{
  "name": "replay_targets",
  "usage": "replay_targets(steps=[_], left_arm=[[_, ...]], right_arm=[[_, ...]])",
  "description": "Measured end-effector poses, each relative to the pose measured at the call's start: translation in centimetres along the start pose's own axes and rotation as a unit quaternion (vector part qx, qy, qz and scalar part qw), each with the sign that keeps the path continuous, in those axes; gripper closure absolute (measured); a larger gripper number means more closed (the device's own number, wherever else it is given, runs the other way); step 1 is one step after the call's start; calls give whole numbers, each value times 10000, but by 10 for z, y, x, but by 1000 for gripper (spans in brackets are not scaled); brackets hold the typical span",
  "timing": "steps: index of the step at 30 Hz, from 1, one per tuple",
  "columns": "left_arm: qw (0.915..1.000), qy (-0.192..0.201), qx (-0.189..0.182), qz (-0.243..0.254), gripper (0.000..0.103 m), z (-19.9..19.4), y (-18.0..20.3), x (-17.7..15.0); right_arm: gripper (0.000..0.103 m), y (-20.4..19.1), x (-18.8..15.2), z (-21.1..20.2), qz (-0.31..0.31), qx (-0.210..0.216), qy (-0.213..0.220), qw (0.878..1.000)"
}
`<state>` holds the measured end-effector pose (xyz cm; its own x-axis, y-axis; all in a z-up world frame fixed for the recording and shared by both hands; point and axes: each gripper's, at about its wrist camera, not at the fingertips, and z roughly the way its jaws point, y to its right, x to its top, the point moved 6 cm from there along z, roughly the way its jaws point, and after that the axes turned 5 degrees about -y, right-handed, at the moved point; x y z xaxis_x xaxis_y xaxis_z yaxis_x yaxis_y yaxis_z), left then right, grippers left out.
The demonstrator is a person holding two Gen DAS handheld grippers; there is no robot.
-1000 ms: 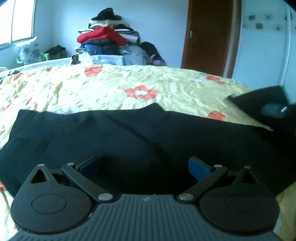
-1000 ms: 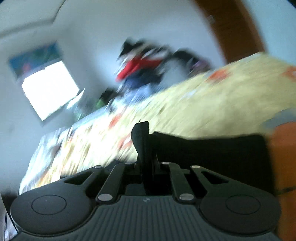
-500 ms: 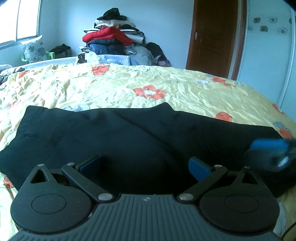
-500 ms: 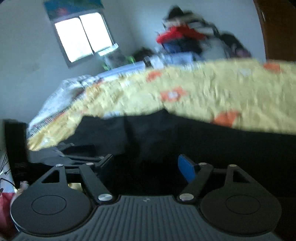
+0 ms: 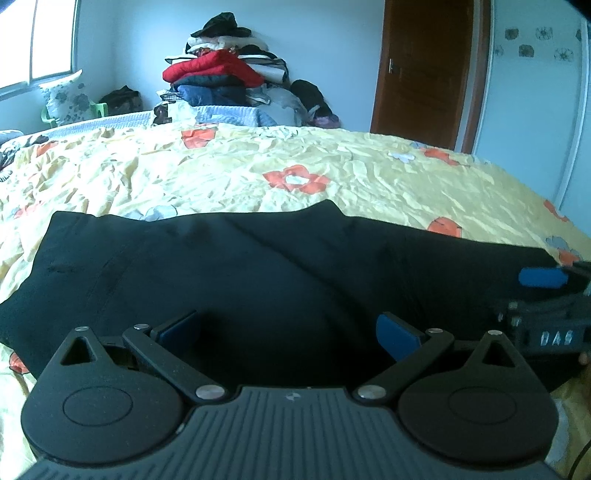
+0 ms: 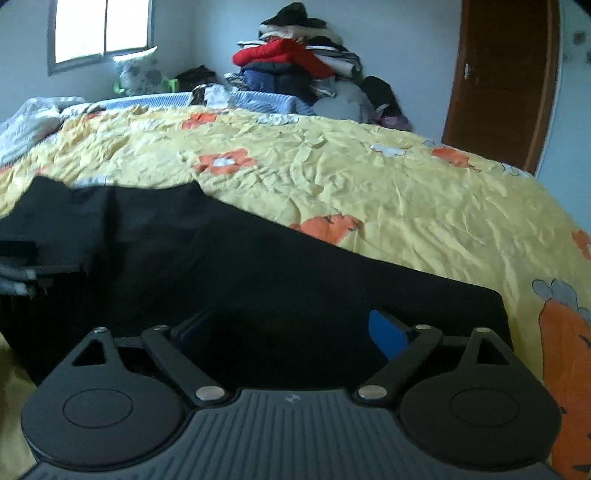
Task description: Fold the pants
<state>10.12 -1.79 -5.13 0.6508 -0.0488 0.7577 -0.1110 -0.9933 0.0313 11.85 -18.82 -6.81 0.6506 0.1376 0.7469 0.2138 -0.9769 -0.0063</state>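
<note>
Smooth black pants (image 5: 258, 273) lie flat on the crinkled yellow floral bedspread (image 5: 332, 177).

A wrinkled yellow bedspread printed with orange and white flowers (image 5: 236, 173) is covering a wide bed and filling the middle of both views. Beyond its far edge, a tall heap of folded clothes (image 5: 225, 74) is leaning against a pale blue wall, with a red padded jacket (image 6: 280, 55) lying near the top and dark blue garments sitting beneath it. A brown wooden door with a metal handle (image 5: 421, 70) is standing closed at the right. A bright window with a grey frame (image 6: 99, 29) is letting in daylight at the left, and a white floral cushion (image 5: 62, 96) is resting on a green plastic chair (image 5: 98, 109) below it.
</note>
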Motion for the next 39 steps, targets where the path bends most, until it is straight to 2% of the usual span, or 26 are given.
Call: replay_targets(steps=[3,5,6,15,24,36,39], left_arm=[[10000,-10,41,56,1,1,1,-2],[9999,-39,61,84,1,3,1,-3],[9999,-55,70,97,1,4,1,-4],[9991,-94,226,348,0,9,6,-10],[9991,-89,233,347,0,10,6,-11],[9991,-89,236,333,0,9,6,-12],[9993,-98,191,301,0,9,6,-13]], right_arm=[[9,-1,-1,-3,192,168,4,9997],[0,-7,-5,1,9,38,-63,10000],[0,-9,-7,1,-35,-89,22,10000],[0,-6,-10,2,165,-74,64,9998],[0,-8,-12,1,235,-107,52,9997],[0,-13,-19,-7,495,-410,34,9979],[0,-12,-20,-12,528,-336,25,9980]])
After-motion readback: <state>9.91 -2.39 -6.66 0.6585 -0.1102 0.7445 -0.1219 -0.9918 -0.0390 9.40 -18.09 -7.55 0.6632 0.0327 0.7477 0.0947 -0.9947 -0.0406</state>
